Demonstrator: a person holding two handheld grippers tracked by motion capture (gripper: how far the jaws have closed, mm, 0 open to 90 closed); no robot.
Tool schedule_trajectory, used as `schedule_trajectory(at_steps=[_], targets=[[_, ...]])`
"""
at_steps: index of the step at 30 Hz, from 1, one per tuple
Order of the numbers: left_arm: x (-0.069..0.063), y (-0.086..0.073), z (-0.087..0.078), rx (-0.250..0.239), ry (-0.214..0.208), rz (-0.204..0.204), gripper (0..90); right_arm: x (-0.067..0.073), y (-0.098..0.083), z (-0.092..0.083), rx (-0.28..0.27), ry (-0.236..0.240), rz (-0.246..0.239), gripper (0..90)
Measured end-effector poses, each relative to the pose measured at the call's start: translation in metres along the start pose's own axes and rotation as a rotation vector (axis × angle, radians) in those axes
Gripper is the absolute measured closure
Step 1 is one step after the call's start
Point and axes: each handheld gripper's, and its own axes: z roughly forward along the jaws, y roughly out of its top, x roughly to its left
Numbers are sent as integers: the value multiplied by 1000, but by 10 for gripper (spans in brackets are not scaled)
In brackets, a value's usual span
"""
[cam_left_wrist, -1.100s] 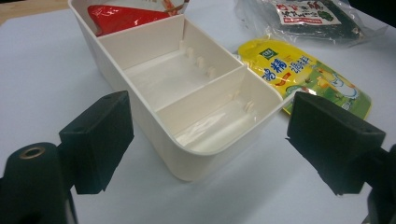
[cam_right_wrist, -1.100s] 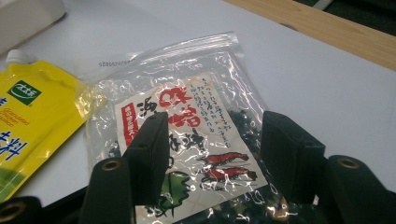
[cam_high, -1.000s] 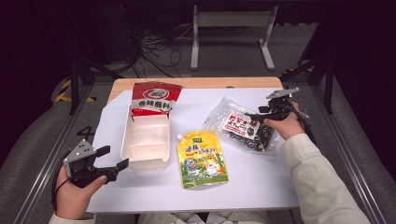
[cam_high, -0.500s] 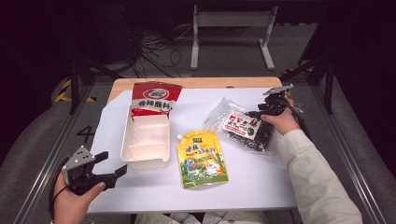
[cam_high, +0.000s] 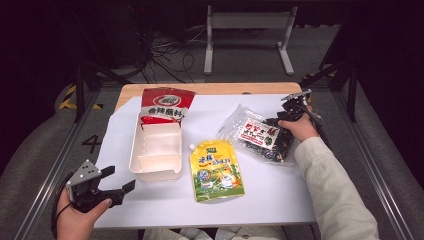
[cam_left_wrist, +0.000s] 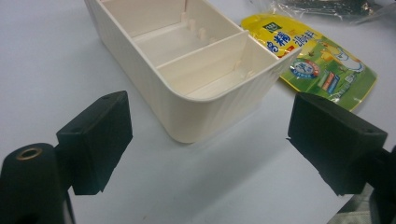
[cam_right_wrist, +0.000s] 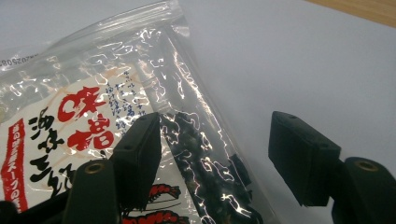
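Note:
A clear bag of dark dried food with a red-and-black label (cam_high: 257, 134) (cam_right_wrist: 93, 135) lies at the table's right. My right gripper (cam_high: 274, 120) (cam_right_wrist: 217, 140) is low over its right edge, open. Its jaws have just been opening; one hangs over the bag and the other over bare sheet, with the bag's edge between them unpressed. A yellow-green spout pouch (cam_high: 216, 170) (cam_left_wrist: 322, 65) lies in the middle. A cream divided box (cam_high: 156, 150) (cam_left_wrist: 201, 70) stands to its left, with a red pouch (cam_high: 164, 105) behind it. My left gripper (cam_high: 121, 178) (cam_left_wrist: 210, 130) is open near the box's front corner.
A white sheet (cam_high: 260, 200) covers most of the wooden table (cam_high: 200, 88). Metal frame rails run along both sides. Cables and a grey stand (cam_high: 247, 30) are on the floor behind the table.
My right gripper has moved left and down onto the clear bag's right edge, its jaws wider. The left gripper has stayed almost in place.

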Motion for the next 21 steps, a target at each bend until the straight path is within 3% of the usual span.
schedule_trajectory(at_steps=[12, 15, 19, 21], targets=[[-2, 0, 4, 13, -8, 9, 144, 1, -2, 13, 21, 24, 27, 298], [-2, 0, 4, 13, -5, 6, 144, 3, -4, 17, 26, 63, 60, 268], [-2, 1, 4, 12, -6, 10, 144, 4, -5, 19, 35, 69, 68, 257], [-3, 1, 4, 13, -7, 12, 144, 4, -7, 20, 57, 96, 94, 263]])
